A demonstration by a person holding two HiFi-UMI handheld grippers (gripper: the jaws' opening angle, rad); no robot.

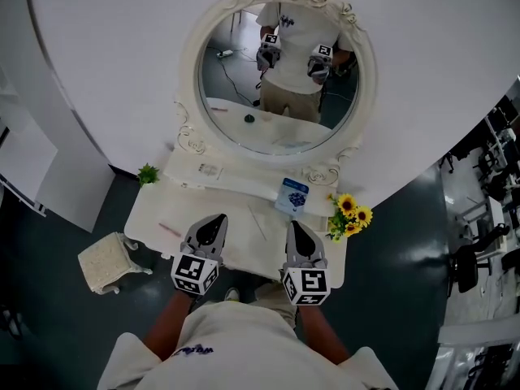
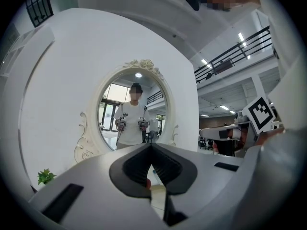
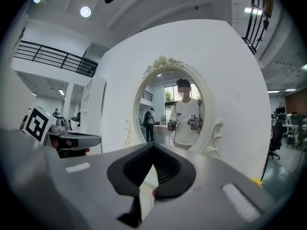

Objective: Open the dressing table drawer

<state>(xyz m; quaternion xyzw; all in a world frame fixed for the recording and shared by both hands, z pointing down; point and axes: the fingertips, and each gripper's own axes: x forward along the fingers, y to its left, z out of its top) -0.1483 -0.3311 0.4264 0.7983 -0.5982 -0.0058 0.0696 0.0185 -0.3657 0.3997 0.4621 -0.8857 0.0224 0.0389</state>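
The white dressing table [image 1: 158, 211] stands against a curved white wall under an oval mirror [image 1: 276, 96]. Its drawer front is hidden below the tabletop's near edge and shows in no view. My left gripper [image 1: 214, 220] is held level over the front of the tabletop, jaws shut and empty. The right gripper [image 1: 294, 227] hangs beside it, also shut with nothing in it. In the left gripper view the left gripper [image 2: 152, 149] points at the mirror [image 2: 134, 111]. The right gripper [image 3: 153, 149] faces the mirror [image 3: 175, 107] too. The mirror reflects the person with both grippers.
On the tabletop lie a blue-and-white box [image 1: 292, 195], sunflowers [image 1: 349, 214] at the right edge, a green plant [image 1: 147, 174] at the left corner and a pink pen [image 1: 169, 229]. A white stool [image 1: 106, 262] stands on the floor at left. Office chairs [image 1: 479, 250] are far right.
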